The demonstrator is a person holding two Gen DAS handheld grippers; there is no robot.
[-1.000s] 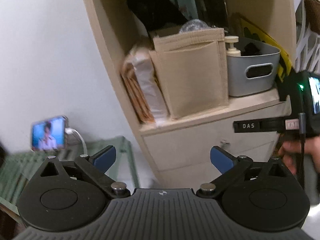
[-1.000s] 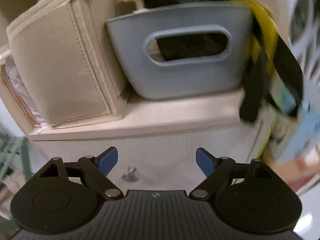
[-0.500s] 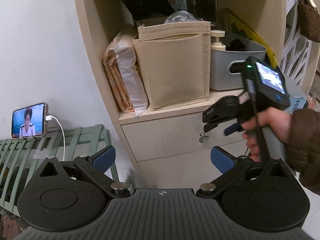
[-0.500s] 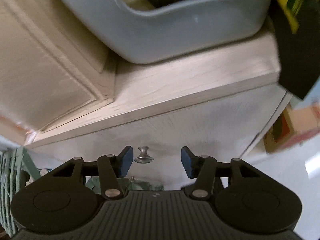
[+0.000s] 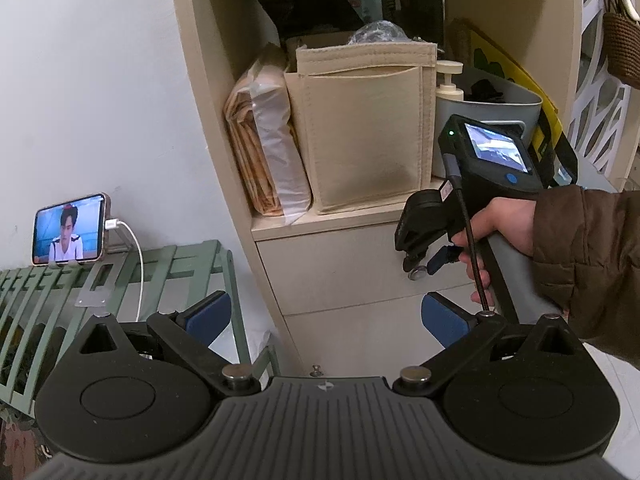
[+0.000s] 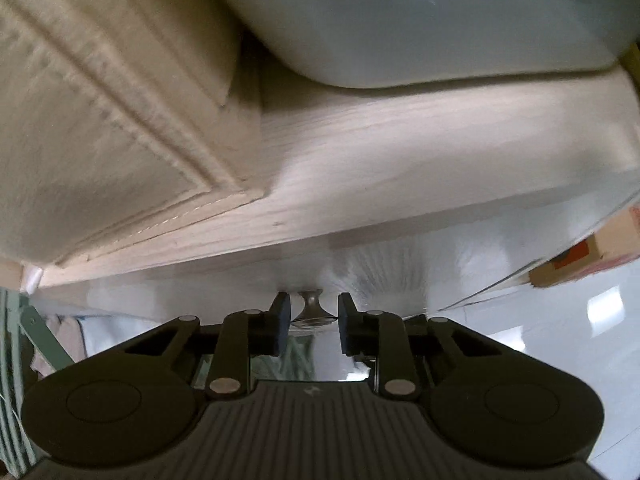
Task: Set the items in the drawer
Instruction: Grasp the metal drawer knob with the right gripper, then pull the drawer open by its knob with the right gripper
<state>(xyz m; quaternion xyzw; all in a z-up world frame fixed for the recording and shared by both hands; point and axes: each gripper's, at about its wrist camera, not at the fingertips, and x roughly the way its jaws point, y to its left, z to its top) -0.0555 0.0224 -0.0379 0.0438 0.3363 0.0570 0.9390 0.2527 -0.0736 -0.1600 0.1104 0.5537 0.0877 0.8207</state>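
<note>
Top drawer of pale wood cabinet: shut, its small round metal knob on the front. Right gripper: jaws narrow and closing, knob between the blue pads, not yet visibly pressed. Left gripper: jaws wide, empty, well back from the cabinet. Shelf above bore a beige felt organiser and a grey plastic tub.

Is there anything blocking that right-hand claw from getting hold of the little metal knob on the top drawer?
Nothing visible does. The knob already sits between the right gripper's blue pads, whose jaws are closing around it with small gaps still showing on both sides. The top drawer itself is not yet pulled out.
</note>
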